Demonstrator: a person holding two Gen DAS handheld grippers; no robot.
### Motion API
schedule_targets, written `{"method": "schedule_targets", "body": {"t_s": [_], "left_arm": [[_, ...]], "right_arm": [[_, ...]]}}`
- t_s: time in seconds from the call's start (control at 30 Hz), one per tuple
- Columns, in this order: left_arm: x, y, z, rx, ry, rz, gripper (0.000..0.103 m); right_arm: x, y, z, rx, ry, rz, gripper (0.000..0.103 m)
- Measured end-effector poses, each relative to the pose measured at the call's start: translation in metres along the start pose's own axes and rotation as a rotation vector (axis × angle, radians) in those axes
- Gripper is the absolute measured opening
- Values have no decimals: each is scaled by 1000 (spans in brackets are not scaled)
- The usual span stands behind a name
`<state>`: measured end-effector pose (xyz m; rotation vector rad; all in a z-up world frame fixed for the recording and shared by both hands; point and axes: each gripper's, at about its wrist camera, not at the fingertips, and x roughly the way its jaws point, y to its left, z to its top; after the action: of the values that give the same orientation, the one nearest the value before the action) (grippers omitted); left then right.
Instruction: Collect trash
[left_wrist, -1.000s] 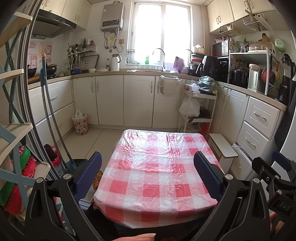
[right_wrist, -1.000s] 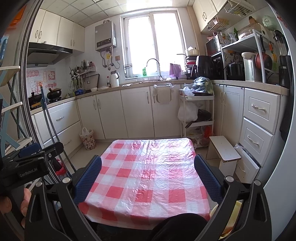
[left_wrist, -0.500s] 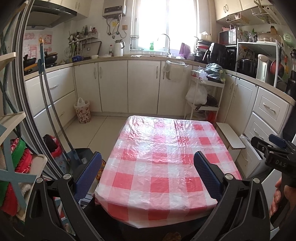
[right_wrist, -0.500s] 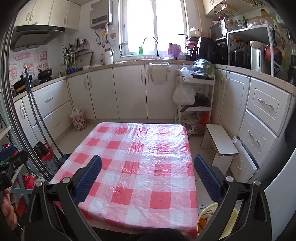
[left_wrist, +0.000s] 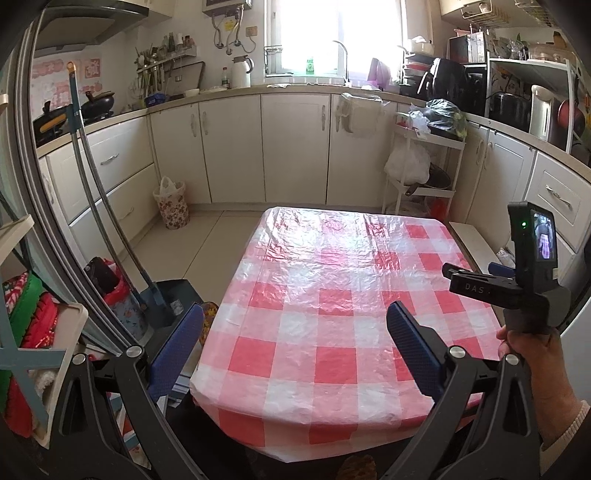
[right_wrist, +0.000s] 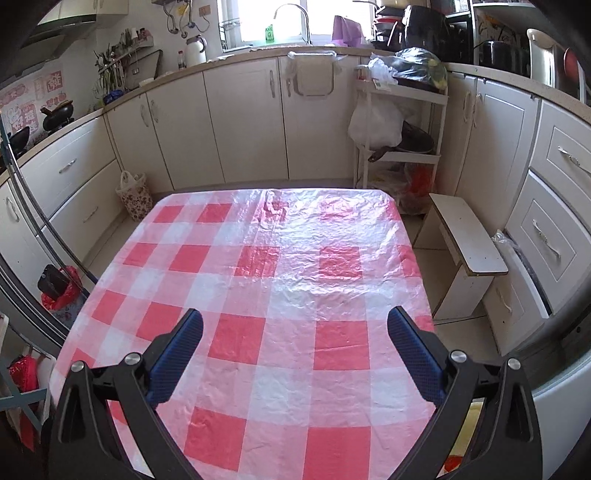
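Observation:
A table under a red-and-white checked plastic cloth (left_wrist: 332, 314) fills the middle of both views; it also shows in the right wrist view (right_wrist: 280, 295). I see no loose trash on the cloth. My left gripper (left_wrist: 295, 332) is open and empty above the table's near left edge. My right gripper (right_wrist: 295, 343) is open and empty over the near part of the table. The right gripper's body (left_wrist: 517, 288) shows held in a hand at the right of the left wrist view. A small floral trash basket (left_wrist: 170, 203) with a bag liner stands on the floor by the left cabinets.
White cabinets line the back and both sides. A white rack (right_wrist: 402, 122) with bags stands at the back right. A low white stool (right_wrist: 465, 251) is right of the table. A dustpan with a long handle (left_wrist: 162, 295) and a red bag (right_wrist: 59, 291) are left of the table.
Both grippers have tilted down and moved forward over the table. The right gripper has come further into the left wrist view. Both jaws stay open.

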<state>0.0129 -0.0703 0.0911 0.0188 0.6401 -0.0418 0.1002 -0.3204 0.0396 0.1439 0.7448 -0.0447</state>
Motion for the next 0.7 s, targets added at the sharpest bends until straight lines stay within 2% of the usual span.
{"method": "schedule_targets", "body": {"t_s": [0.1,0.23,0.5,0.7], "left_arm": [[7,2,0,-3,13,10,96],[15,3,2,-16,20,20,96],[2,-6,2,20,-53,23,96],[3,-10,3,41,-3,-21,96]], "right_arm": [[15,-5,-2,13,20,-8,96],[14,-8,-7,17,4,-13,96],[16,-24,-11,35,-28,-58,96],[37,-23,-14,12,19,-85,96]]}}
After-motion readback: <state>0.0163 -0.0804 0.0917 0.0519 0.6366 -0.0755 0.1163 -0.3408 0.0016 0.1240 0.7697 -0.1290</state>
